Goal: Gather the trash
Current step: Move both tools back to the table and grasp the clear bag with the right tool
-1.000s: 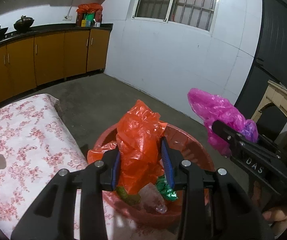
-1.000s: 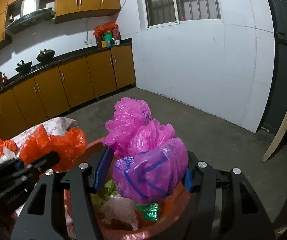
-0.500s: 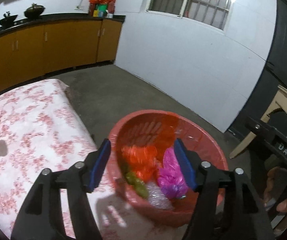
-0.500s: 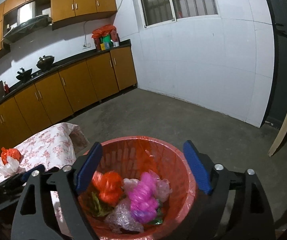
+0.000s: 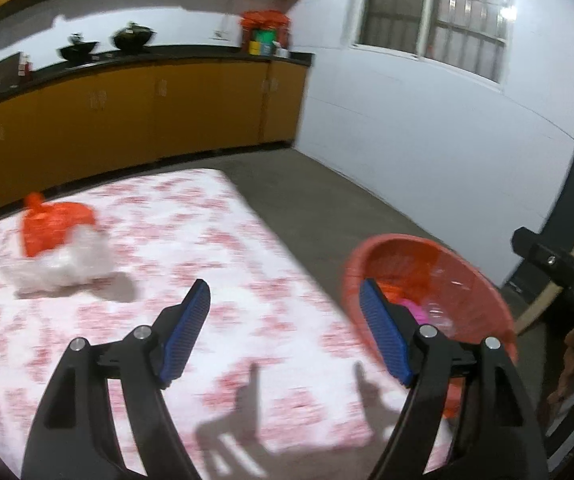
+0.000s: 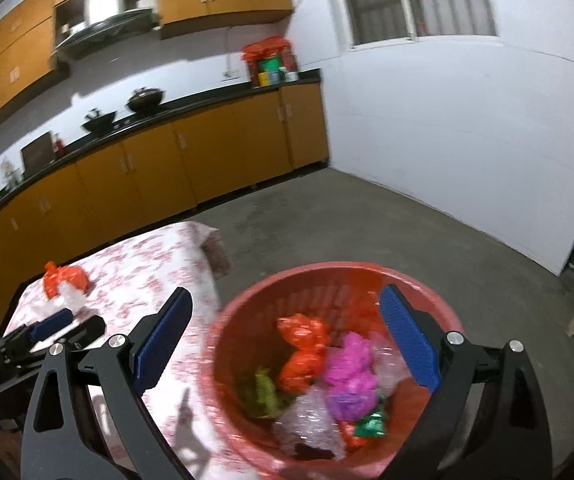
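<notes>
Ahead and to the left of your left gripper (image 5: 283, 320), the remaining orange and white trash bundle (image 5: 57, 246) lies on the floral tablecloth (image 5: 247, 280), well apart; its jaws have just been opening and hold nothing. The red basket (image 5: 483, 292) sits beside the right finger.

Over the basket in the right wrist view, your right gripper (image 6: 287, 336) has just been opening too, wide and empty. From here the bundle (image 6: 65, 286) lies far left across the table, nearer your left hand, so I judge that arm should reach.
</notes>
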A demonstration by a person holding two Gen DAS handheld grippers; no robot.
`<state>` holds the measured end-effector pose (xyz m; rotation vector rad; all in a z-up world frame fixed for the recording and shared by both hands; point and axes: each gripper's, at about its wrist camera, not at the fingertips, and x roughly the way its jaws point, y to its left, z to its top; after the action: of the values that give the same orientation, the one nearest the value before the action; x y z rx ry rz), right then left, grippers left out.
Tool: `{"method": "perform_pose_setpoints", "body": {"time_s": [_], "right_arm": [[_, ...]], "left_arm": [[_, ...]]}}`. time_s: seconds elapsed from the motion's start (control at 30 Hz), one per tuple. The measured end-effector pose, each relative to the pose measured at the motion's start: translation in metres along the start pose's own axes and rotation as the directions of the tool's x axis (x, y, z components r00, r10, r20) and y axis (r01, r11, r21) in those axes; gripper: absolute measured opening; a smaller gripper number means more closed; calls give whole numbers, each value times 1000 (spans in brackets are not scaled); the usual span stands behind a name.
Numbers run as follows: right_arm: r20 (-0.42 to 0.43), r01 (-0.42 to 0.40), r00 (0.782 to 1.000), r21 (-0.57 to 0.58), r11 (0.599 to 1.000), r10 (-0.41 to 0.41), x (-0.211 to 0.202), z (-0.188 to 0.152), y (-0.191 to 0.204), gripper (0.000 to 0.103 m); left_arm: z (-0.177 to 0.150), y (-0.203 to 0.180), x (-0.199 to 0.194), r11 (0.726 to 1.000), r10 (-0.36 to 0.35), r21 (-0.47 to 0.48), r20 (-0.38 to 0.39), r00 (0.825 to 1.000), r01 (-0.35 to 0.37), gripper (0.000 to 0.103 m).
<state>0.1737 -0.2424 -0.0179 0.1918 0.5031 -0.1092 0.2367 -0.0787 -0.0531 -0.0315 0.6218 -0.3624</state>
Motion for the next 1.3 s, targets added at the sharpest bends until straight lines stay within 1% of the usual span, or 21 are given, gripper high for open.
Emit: {"method": "perform_pose_setpoints", "body": {"time_s": [0.1, 0.13, 0.17, 0.2, 0.27, 0.3, 0.4, 0.47, 0.57, 0.63, 0.73, 0.8, 0.9, 0.97, 1.0, 1.03, 1.07, 1.17, 1.2, 1.27, 1.3], "right_arm": [[-13, -54, 998, -47, 997, 54, 9, 3, 28, 94], [-21, -80, 997, -74, 994, 78, 15, 4, 44, 94], [-26, -101, 995, -96, 990, 99, 19, 4, 56, 94], [-33, -123, 992, -119, 985, 120, 23, 4, 69, 94], [-54, -176, 984, -164, 971, 169, 34, 4, 100, 92], [-70, -209, 977, -190, 959, 200, 41, 4, 118, 92], [-110, -277, 960, -241, 930, 257, 61, 1, 162, 91], [-137, -313, 948, -255, 915, 286, 75, -1, 185, 91], [-177, -352, 933, -265, 898, 313, 98, -2, 216, 91], [-209, -366, 925, -272, 890, 316, 118, -5, 235, 90], [-255, -382, 914, -280, 881, 315, 138, -13, 254, 82], [-298, -391, 904, -288, 874, 306, 152, -19, 263, 73], [-338, -402, 893, -298, 866, 298, 163, -26, 269, 58], [-367, -423, 879, -304, 854, 305, 169, -31, 270, 36], [-367, -433, 875, -302, 849, 315, 168, -31, 270, 31], [-367, -444, 870, -298, 845, 328, 166, -32, 269, 22], [-363, -459, 865, -295, 838, 346, 162, -31, 267, 16], [-350, -484, 857, -298, 823, 377, 146, -30, 258, 11], [-343, -491, 855, -298, 819, 388, 139, -30, 253, 11], [-335, -497, 854, -297, 815, 399, 130, -30, 245, 10], [-322, -493, 858, -301, 817, 399, 121, -30, 236, 10]], "left_arm": [[-2, 36, -16, 996, 82, -40, 24, 996, -81, 76], [-4, 49, -22, 992, 115, -53, 32, 993, -113, 77], [-6, 67, -30, 984, 164, -71, 43, 986, -160, 78], [-8, 79, -35, 978, 197, -84, 49, 979, -192, 78], [-12, 111, -48, 956, 274, -122, 56, 960, -266, 78], [-14, 122, -53, 947, 300, -136, 58, 952, -291, 78], [-20, 165, -71, 906, 392, -195, 49, 919, -376, 79], [-22, 192, -81, 877, 437, -240, 36, 899, -416, 79], [-25, 221, -93, 848, 477, -282, 39, 878, -448, 80], [-25, 233, -98, 836, 497, -294, 44, 867, -464, 81], [-26, 245, -101, 826, 512, -302, 48, 858, -476, 81], [-25, 252, -100, 823, 516, -304, 47, 855, -480, 81], [-25, 258, -96, 825, 512, -304, 44, 858, -476, 81], [-25, 261, -92, 831, 502, -302, 42, 864, -468, 81], [-24, 260, -89, 834, 496, -300, 42, 867, -463, 81], [-23, 260, -85, 837, 491, -298, 42, 870, -459, 81], [-20, 258, -82, 845, 482, -289, 45, 875, -451, 80], [-16, 252, -74, 860, 464, -267, 54, 884, -435, 80], [-13, 249, -69, 868, 451, -259, 56, 891, -424, 80], [-8, 246, -63, 879, 433, -249, 58, 900, -407, 80], [-4, 243, -57, 886, 419, -242, 58, 906, -394, 80]]}}
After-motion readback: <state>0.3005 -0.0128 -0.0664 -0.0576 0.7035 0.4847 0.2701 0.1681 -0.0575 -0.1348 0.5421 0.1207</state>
